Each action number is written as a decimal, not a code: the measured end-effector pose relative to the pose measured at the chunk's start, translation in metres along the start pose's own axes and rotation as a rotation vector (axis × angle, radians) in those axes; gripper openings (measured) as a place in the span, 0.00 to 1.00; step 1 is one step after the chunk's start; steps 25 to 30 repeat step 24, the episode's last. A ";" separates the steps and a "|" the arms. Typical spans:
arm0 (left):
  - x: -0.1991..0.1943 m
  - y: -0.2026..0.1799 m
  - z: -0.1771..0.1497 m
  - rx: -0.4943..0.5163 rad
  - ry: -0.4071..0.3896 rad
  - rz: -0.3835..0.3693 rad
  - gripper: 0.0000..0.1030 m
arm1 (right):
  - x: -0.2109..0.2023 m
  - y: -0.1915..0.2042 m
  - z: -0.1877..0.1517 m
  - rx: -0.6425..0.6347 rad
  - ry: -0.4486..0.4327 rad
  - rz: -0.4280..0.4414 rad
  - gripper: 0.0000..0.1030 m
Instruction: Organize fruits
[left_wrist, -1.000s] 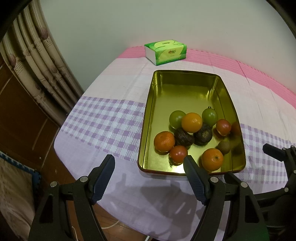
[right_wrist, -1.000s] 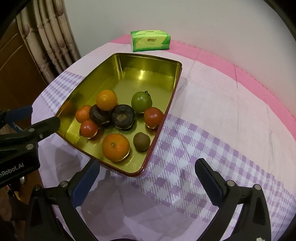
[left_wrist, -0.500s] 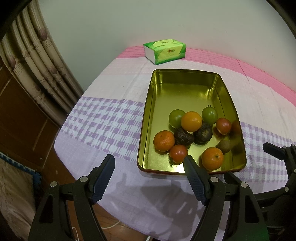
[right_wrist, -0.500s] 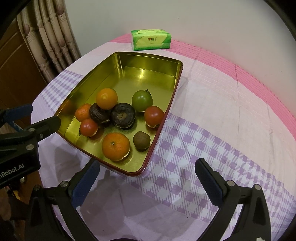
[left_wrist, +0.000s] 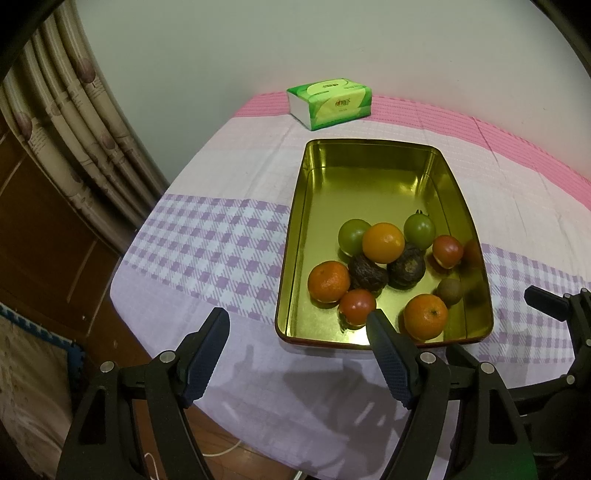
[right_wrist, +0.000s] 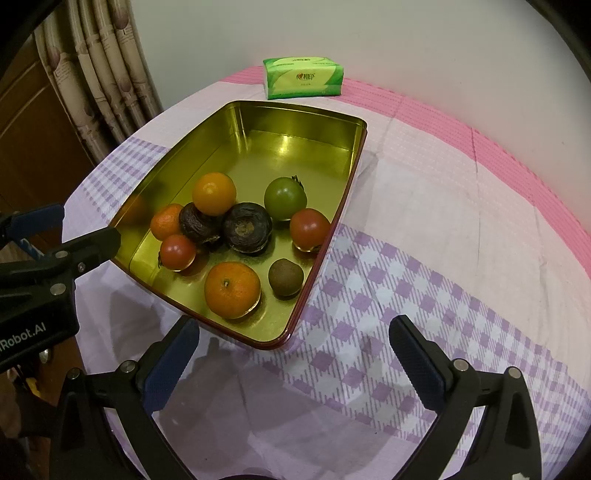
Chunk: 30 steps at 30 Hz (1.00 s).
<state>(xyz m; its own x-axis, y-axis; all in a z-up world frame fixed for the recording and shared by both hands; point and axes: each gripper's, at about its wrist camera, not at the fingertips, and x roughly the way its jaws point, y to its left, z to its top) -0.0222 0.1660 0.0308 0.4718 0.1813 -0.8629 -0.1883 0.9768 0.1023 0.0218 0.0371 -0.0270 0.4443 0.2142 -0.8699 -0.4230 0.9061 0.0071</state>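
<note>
Nothing visibly moved: tissue pack (left_wrist: 328, 102) beyond fruit-filled tray (left_wrist: 291, 258), perhaps clear.

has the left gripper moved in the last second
Barely. In the left wrist view the gold tin and tissue pack have slid a touch up and left, so the left gripper drifted slightly.

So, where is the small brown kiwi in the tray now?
In the right wrist view, the kiwi lies near the gold tray's near right corner, beside the big orange and below the red tomato.
</note>
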 end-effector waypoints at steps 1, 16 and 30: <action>0.000 0.000 0.000 0.000 -0.001 0.001 0.75 | 0.000 0.000 0.000 -0.001 0.000 0.000 0.99; 0.000 0.004 0.001 0.001 -0.007 0.000 0.75 | 0.002 0.001 -0.002 0.000 -0.001 0.002 0.99; 0.001 0.005 0.004 -0.016 0.002 -0.010 0.76 | 0.001 0.001 -0.002 -0.001 -0.001 0.002 0.99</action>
